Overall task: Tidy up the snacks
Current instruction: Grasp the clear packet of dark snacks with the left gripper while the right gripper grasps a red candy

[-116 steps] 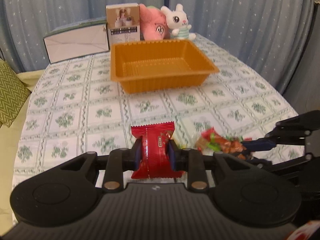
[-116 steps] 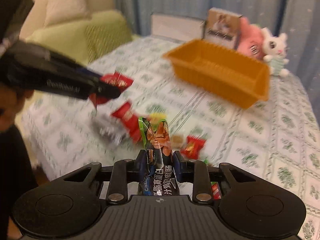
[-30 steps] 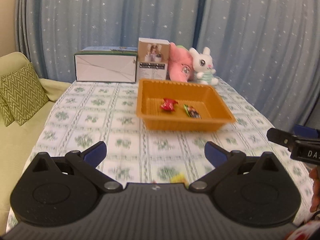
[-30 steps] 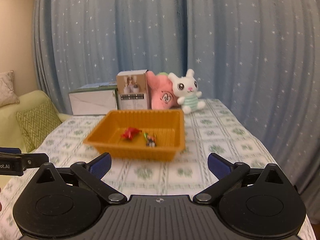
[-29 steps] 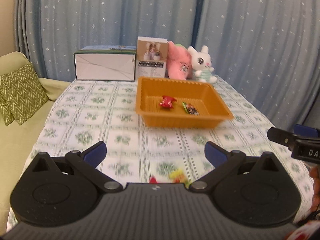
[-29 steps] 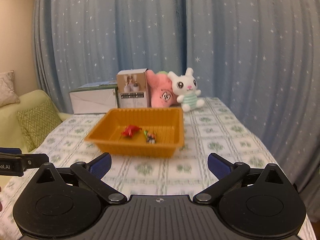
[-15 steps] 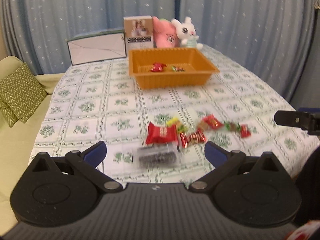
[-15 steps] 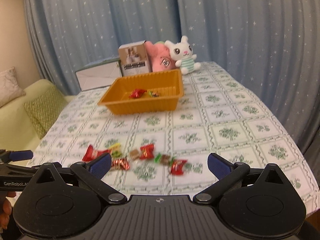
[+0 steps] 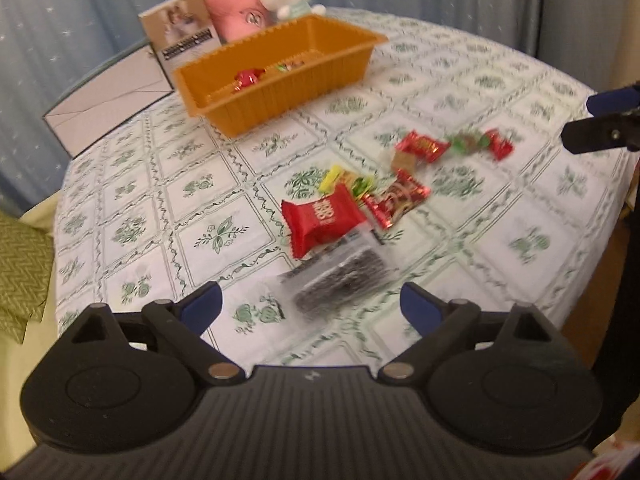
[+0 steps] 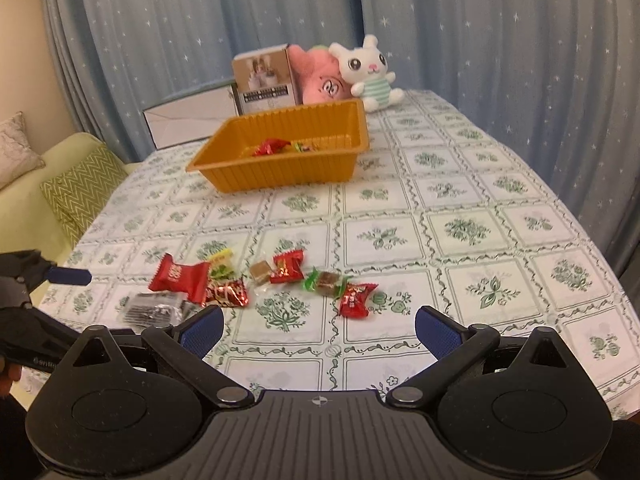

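Note:
Several wrapped snacks lie in a loose row near the table's front. A clear pack of dark snacks point(image 9: 340, 280) lies just ahead of my open, empty left gripper point(image 9: 310, 306), with a big red packet point(image 9: 322, 220) behind it. My right gripper point(image 10: 318, 330) is open and empty, a little short of a small red packet point(image 10: 355, 298) and a green-ended candy point(image 10: 325, 280). The orange tray point(image 9: 280, 76) stands further back and holds a red packet point(image 10: 270, 146) and a small green one point(image 10: 302, 146). The left gripper's finger point(image 10: 66, 276) shows at the right wrist view's left edge.
Behind the tray point(image 10: 280, 168) stand a photo box point(image 10: 266, 80), a white box point(image 10: 188, 122), a pink plush point(image 10: 320, 80) and a white bunny plush point(image 10: 368, 72). A green sofa with cushions point(image 10: 80, 184) is to the left. Blue curtains hang behind.
Both grippers have tilted down and come closer to the row of loose snacks; the left one has dropped lowest, just short of the clear pack. Both stay open.

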Demonstrator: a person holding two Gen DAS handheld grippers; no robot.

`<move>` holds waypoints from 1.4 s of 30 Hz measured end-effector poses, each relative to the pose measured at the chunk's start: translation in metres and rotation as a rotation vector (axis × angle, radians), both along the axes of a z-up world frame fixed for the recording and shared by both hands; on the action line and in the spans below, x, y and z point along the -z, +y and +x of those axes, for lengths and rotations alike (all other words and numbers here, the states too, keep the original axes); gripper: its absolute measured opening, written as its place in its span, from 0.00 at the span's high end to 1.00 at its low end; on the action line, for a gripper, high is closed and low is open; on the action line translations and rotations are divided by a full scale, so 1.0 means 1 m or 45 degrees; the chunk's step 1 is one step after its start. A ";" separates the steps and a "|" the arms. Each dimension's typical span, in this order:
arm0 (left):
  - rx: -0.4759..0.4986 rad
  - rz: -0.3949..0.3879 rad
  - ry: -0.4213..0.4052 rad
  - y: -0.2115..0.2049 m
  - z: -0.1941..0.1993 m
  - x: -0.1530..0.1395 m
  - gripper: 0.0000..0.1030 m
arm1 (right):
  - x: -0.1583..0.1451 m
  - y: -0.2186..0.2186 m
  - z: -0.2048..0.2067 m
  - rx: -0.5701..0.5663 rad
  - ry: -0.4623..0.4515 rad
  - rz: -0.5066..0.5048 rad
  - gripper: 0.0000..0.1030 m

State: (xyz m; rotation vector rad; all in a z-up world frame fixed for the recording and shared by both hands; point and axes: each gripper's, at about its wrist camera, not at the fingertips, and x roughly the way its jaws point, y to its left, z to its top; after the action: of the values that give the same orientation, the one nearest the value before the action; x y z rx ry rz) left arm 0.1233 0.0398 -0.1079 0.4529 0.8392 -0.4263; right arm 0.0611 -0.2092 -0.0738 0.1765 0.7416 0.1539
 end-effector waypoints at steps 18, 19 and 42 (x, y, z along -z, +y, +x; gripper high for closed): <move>-0.011 -0.167 0.213 0.000 0.036 0.026 0.63 | 0.037 0.002 0.029 0.021 0.080 0.015 0.02; -0.035 -0.172 0.203 -0.003 0.033 0.026 0.64 | 0.037 0.002 0.030 0.022 0.082 0.015 0.02; -0.356 -0.201 -0.022 -0.035 0.005 0.033 0.65 | 0.062 0.008 0.074 0.077 0.105 -0.194 0.60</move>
State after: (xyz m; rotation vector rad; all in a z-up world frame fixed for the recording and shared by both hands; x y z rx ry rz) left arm 0.1286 0.0043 -0.1409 0.1887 0.8311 -0.2272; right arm 0.1349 -0.2013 -0.1354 0.0602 0.8255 0.0319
